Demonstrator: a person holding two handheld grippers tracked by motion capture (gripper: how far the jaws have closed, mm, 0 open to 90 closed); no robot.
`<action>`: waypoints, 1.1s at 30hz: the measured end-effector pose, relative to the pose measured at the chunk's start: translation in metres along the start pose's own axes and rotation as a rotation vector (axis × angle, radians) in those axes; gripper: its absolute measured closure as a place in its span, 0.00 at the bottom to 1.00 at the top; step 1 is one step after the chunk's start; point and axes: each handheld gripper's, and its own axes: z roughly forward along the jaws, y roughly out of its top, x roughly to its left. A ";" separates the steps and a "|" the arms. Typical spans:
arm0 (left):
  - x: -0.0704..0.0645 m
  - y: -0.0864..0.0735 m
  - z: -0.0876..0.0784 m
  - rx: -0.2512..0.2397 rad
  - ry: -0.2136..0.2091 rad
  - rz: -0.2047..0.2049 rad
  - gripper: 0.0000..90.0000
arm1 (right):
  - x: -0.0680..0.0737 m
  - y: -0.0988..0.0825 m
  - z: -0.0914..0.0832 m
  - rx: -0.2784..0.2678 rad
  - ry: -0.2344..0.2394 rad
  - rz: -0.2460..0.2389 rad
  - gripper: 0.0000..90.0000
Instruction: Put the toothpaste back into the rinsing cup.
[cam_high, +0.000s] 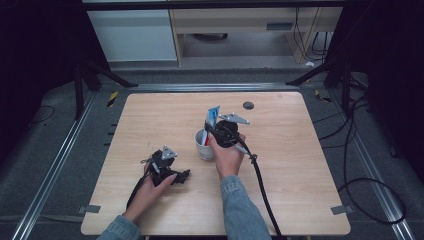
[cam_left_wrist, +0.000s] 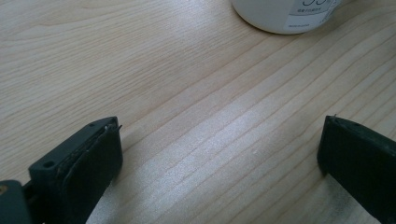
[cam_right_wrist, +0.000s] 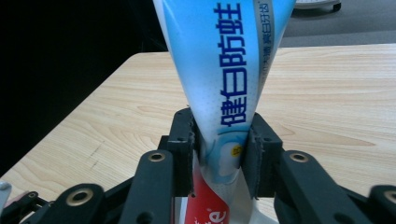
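**Right gripper clamped on toothpaste tube over white cup**

Right gripper (cam_high: 214, 131) held above table centre, gripped by right hand (cam_high: 227, 157), denim sleeve (cam_high: 240, 205) entering from bottom edge of high view. Jaws closed on toothpaste tube (cam_right_wrist: 224, 70): both pads pressed against tube's narrow lower part, just above red section. Tube upright, widening toward flat crimped end at top; blue and white body, blue characters running along its length. Lower end of tube inside white cup (cam_high: 203, 145), seen in high view; how deep, cannot tell. Cup upright on wooden table (cam_high: 280, 165), touching or just beside right hand's fingers. Black cable (cam_high: 262, 185) trailing from right gripper toward near table edge. Grey three-cornered plate (cam_high: 234, 118) on top of right gripper.

Left gripper (cam_high: 182, 176) low at near-left of table, held by left hand (cam_high: 150, 190), pointing toward cup. Jaws wide apart, nothing between them but bare wood grain. Base of white cup (cam_left_wrist: 285, 16) at upper edge of left gripper view, ahead of jaws and apart from them, printed label partly legible on its side.

Small dark round grommet (cam_high: 248, 105) in tabletop near far edge, well apart from cup.
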 end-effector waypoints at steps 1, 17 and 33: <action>0.000 0.000 0.000 0.000 0.000 0.000 0.00 | 0.000 0.000 0.000 0.003 -0.001 -0.003 0.73; 0.000 0.000 0.000 0.000 -0.001 0.000 0.00 | -0.003 -0.001 -0.003 0.009 -0.027 -0.026 0.65; 0.000 0.000 0.000 0.000 -0.003 0.002 0.00 | 0.003 0.009 -0.014 -0.015 -0.093 -0.112 0.47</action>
